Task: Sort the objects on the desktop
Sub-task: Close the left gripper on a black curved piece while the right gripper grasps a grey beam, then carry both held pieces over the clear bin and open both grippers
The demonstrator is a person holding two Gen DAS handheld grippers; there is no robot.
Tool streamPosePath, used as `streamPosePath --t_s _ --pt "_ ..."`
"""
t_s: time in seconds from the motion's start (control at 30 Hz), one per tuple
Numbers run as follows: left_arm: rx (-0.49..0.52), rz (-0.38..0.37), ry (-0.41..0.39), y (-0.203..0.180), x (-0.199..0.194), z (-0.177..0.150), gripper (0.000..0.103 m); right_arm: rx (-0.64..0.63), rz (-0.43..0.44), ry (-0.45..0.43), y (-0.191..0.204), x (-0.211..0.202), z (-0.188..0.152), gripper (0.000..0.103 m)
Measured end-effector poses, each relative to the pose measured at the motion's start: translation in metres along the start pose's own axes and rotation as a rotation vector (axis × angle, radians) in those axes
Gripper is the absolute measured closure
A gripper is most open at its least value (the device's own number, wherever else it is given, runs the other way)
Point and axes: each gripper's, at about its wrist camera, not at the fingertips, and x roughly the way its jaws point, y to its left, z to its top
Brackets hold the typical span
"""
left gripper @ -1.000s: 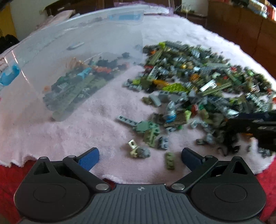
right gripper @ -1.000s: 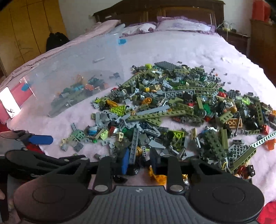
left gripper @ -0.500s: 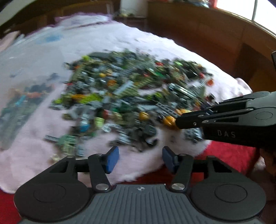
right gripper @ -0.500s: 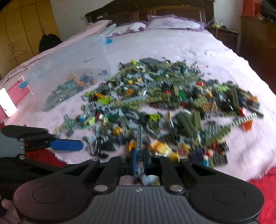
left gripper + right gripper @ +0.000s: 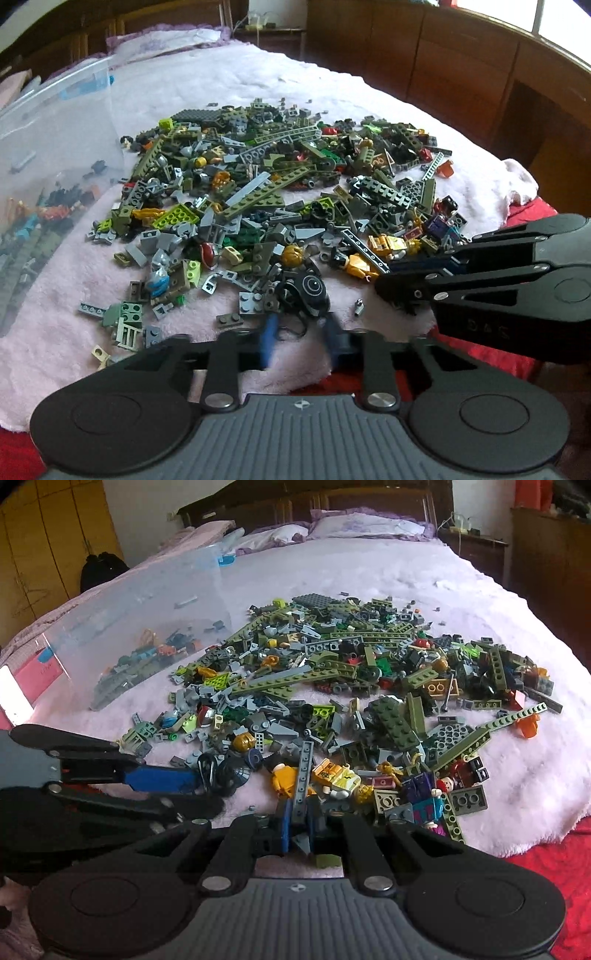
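A big pile of small building bricks (image 5: 280,192), mostly olive, grey and black, lies on a pink blanket (image 5: 74,288); it also shows in the right wrist view (image 5: 351,686). My left gripper (image 5: 301,341) is partly open at the pile's near edge, its blue pads either side of a black round piece (image 5: 308,290). My right gripper (image 5: 298,825) is shut on a long grey holed beam (image 5: 303,771) that sticks up and forward. The right gripper shows from the side in the left wrist view (image 5: 391,277).
A clear plastic bin (image 5: 147,627) with several bricks inside stands left of the pile, also in the left wrist view (image 5: 48,155). Minifigures (image 5: 340,775) lie at the near edge. Dark wooden furniture (image 5: 461,70) stands to the right. A red cover (image 5: 554,878) lies under the blanket.
My left gripper has swung right from the bin to the pile's near edge and narrowed around the black round piece. My right gripper closed on the grey beam and lifted it.
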Motion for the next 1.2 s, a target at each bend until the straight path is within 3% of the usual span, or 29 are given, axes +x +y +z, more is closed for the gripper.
streamPosePath --t_s 0.3,0.47,0.63,0.93,1.1,1.2 --pt "-0.051 0.015 0.012 0.013 -0.006 -0.003 0.087 -0.004 0.001 -0.001 -0.001 0.001 0.001 0.091" --pt "-0.01 -0.019 0.005 0.003 -0.003 -0.001 0.067 -0.014 0.006 -0.003 0.002 0.001 0.001 0.084" --pt "0.034 -0.021 -0.002 -0.005 0.003 -0.001 0.07 -0.019 0.006 -0.006 0.004 0.002 0.001 0.083" --pt "0.005 -0.037 0.013 0.0 0.003 -0.003 0.065 -0.012 0.001 -0.012 0.003 0.004 0.002 0.084" --pt "-0.006 -0.035 -0.002 0.002 -0.002 -0.004 0.07 0.0 0.004 -0.013 0.001 0.005 0.002 0.086" --pt "-0.016 -0.031 -0.018 0.004 -0.008 -0.002 0.07 -0.006 -0.011 -0.016 0.002 0.004 0.002 0.094"
